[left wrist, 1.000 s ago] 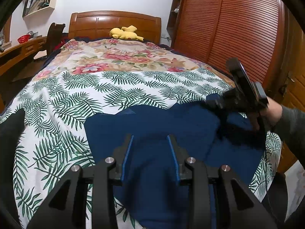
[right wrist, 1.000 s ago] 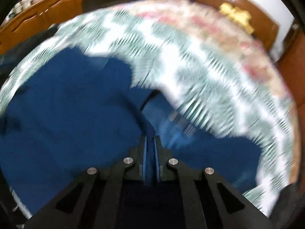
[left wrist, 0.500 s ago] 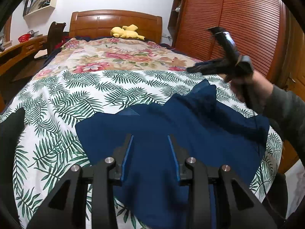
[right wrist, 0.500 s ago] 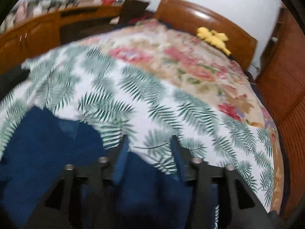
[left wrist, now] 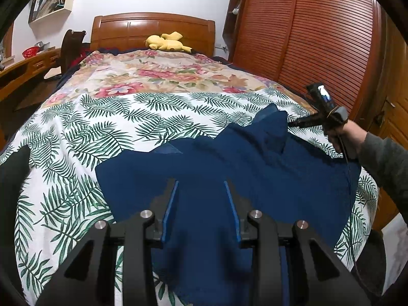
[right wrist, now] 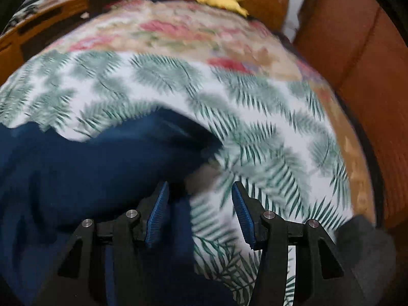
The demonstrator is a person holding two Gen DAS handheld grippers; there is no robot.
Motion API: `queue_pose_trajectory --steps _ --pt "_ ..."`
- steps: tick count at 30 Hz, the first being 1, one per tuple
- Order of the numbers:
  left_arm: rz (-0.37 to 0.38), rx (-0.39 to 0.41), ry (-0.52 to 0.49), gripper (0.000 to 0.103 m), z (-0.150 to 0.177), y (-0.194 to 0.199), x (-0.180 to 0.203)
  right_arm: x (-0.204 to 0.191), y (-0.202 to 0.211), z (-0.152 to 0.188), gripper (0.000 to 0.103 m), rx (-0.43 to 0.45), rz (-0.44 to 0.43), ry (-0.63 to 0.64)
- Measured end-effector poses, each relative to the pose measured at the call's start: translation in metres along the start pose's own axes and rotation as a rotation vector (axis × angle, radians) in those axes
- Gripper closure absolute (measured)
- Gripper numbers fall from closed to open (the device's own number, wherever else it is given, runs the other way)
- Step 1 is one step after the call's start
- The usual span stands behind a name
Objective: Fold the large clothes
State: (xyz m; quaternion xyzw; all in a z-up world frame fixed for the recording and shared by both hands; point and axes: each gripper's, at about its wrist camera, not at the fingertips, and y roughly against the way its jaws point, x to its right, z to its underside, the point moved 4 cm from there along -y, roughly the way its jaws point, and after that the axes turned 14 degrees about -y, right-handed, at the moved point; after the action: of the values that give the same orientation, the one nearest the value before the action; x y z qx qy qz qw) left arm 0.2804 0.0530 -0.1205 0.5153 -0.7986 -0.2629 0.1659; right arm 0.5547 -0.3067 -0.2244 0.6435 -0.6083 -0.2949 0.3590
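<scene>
— Where does the garment lie for you?

— Your dark blue garment (left wrist: 229, 168) is spread over the near end of the bed, on the palm-leaf sheet (left wrist: 107, 127). Its far edge is uneven, and on your right side one part stands up in a peak just beside your right gripper.

— And your left gripper?

— Your left gripper (left wrist: 201, 204) hovers above the middle of the cloth, its blue-padded fingers (left wrist: 169, 209) spread wide apart with nothing between them.

— And the right one?

— Your right gripper (right wrist: 199, 209) is wide open too. Its left finger sits over the blue cloth's edge and its right finger over bare leaf-print sheet. That view is blurred, so you cannot tell whether the fabric touches the pads. From the left wrist view, your right hand (left wrist: 341, 135) holds it low, pointing toward the raised peak.

— Anything beyond?

— A floral bedspread (left wrist: 153, 74), a yellow plush toy (left wrist: 165, 42) by the wooden headboard (left wrist: 153, 26), and a slatted wardrobe (left wrist: 318, 38) to your right.
</scene>
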Motion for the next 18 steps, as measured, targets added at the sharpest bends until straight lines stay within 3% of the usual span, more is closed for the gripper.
queue_pose_trajectory --steps 6,7,8,9,12,15,18 --pt "0.002 -0.009 -0.002 0.069 0.000 -0.004 0.001 -0.004 -0.028 0.017 0.051 -0.128 -0.137 -0.071" --pt "0.001 -0.012 -0.007 0.069 0.000 -0.003 0.002 -0.006 -0.029 0.019 0.058 -0.135 -0.139 -0.063" --pt "-0.001 -0.013 -0.011 0.069 0.000 -0.002 0.003 -0.009 -0.026 0.021 0.082 -0.140 -0.174 -0.060" --pt "-0.002 -0.011 -0.011 0.069 0.000 -0.002 0.004 -0.011 -0.021 0.022 0.099 -0.133 -0.184 -0.045" --pt "-0.002 -0.006 -0.010 0.069 0.000 0.002 0.005 -0.007 0.006 0.021 0.102 -0.061 -0.173 -0.016" --pt "-0.003 -0.005 -0.009 0.069 0.002 0.005 0.005 0.021 0.040 0.012 0.103 0.021 -0.054 -0.067" --pt "-0.010 -0.008 -0.008 0.069 0.004 0.009 0.005 0.048 0.063 0.011 0.103 0.026 0.017 -0.109"
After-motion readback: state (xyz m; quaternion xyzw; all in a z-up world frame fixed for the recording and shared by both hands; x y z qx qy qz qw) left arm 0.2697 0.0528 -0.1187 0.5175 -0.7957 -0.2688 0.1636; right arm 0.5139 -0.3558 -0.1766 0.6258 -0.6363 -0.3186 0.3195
